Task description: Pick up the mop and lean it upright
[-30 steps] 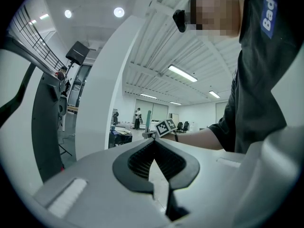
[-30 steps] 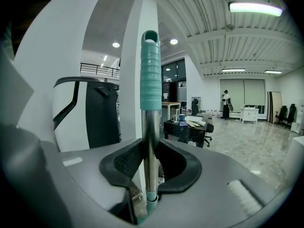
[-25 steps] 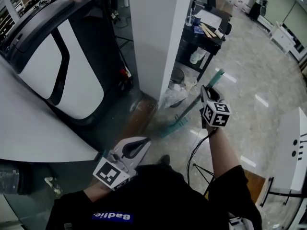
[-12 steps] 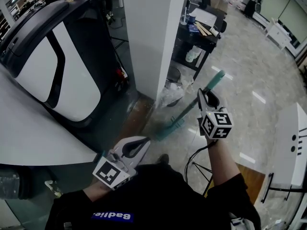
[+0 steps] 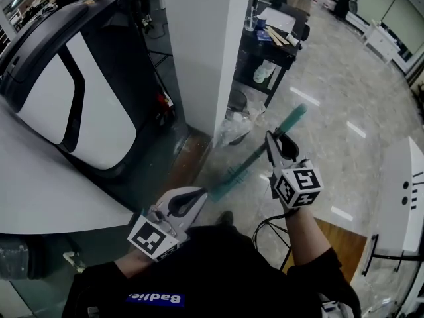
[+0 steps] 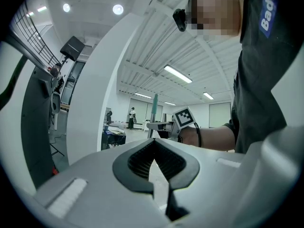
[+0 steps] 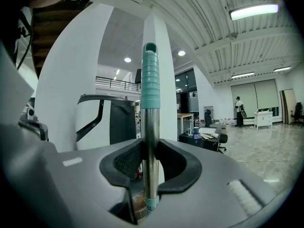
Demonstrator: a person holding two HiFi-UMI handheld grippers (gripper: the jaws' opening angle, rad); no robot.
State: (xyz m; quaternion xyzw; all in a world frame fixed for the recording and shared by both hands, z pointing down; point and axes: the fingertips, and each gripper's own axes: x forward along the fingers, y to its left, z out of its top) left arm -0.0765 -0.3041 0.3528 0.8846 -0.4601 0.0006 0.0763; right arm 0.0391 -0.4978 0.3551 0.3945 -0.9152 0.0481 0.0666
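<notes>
The right gripper (image 5: 273, 140) had its jaws clamped on the mop (image 5: 250, 159), on the steel shaft just below the teal grip (image 7: 150, 75). Holding that high probably let the head hang while the handle tipped upward. The mop slanted, with its head low over the floor (image 5: 331, 111) near the foot of the white pillar (image 5: 205, 45), the likely support for leaning it. The left gripper (image 5: 193, 199) was held level near the body with its jaws together and empty, apparently kept clear of this 1-handed lift.
</notes>
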